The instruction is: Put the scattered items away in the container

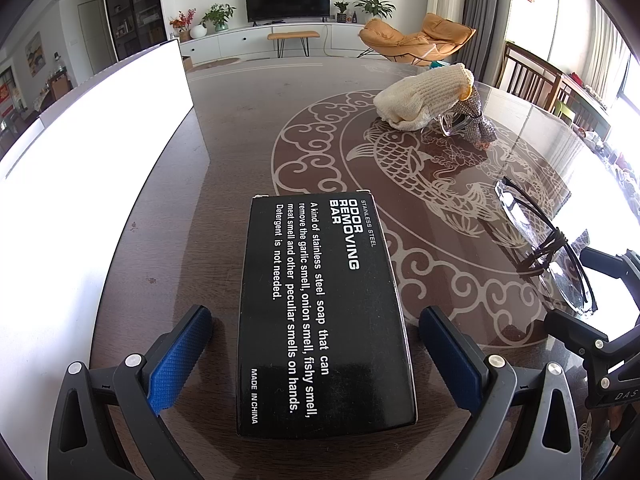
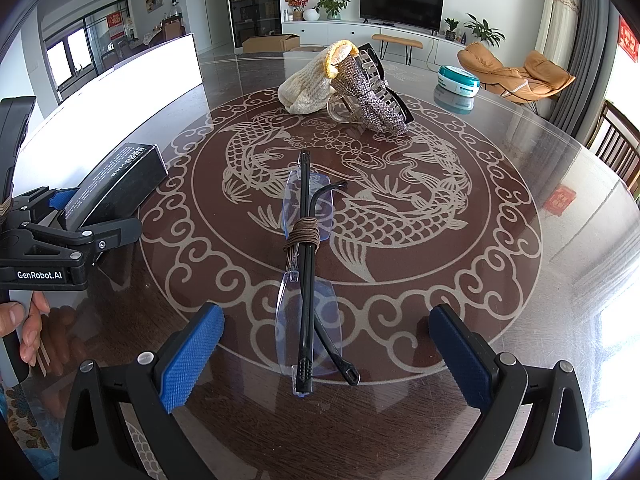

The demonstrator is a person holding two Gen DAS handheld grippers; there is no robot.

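A black "Odor Removing Bar" box (image 1: 320, 304) lies flat on the table between the open fingers of my left gripper (image 1: 316, 356), which do not touch it; the box also shows in the right wrist view (image 2: 116, 184). Folded rimless glasses (image 2: 306, 264) with a brown cord wound round them lie between the open fingers of my right gripper (image 2: 324, 356), untouched; they also show in the left wrist view (image 1: 548, 244). A cream knitted glove (image 2: 308, 84) and a sparkly hair claw (image 2: 372, 100) lie further back. The white container (image 1: 100, 152) stands at the left.
The table (image 2: 520, 280) is dark wood under glass with a fish pattern. A round teal and white tin (image 2: 458, 80) sits at the far right. Chairs (image 2: 620, 148) stand along the right edge. My left gripper shows in the right wrist view (image 2: 72, 220).
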